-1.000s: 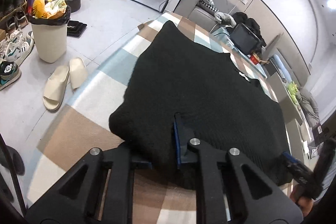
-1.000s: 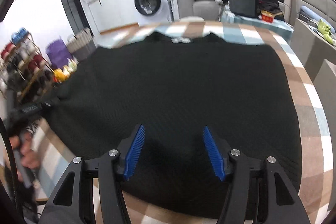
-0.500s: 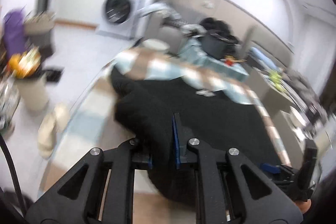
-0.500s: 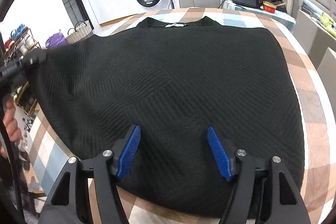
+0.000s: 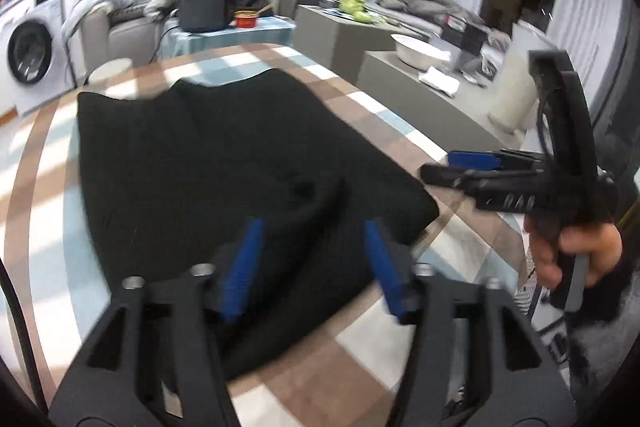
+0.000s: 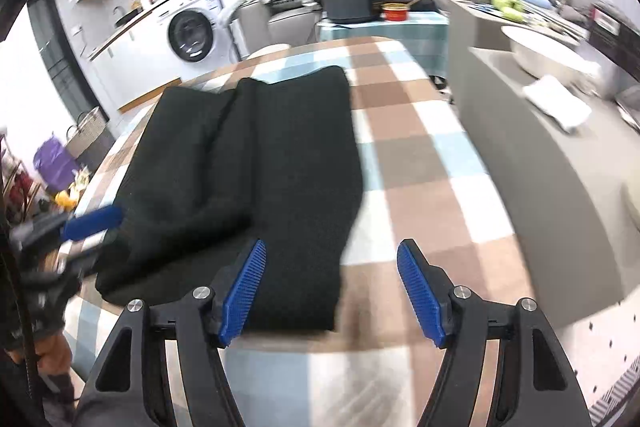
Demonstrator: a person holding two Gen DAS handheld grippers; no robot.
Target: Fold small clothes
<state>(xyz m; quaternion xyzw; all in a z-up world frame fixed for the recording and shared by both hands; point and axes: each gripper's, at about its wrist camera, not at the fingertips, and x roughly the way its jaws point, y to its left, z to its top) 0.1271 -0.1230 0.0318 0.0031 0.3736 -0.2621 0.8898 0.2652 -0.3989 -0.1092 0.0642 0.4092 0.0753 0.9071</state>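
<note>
The black knitted sweater (image 6: 256, 187) lies on the checked tabletop (image 6: 420, 155), one side already folded over. The left gripper (image 5: 312, 259) has just been opening and stands apart over the fabric, pinching nothing; the right gripper (image 6: 330, 291) is also apart and empty. The next fold probably needs a new grasp on an edge.

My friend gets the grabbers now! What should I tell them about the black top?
Left gripper: jaws have just been opening, nothing pinched; it hangs over the near edge of the black top.
Right gripper: open, holding nothing, jaws have just been opening wider; it hangs over the top's near right corner.
Black top: lies on the checked cloth, its left side folded over the middle, a bit bunched near the front.
Done: one side fold.
Left: probably smooth it, then fold the rest smaller.
</note>
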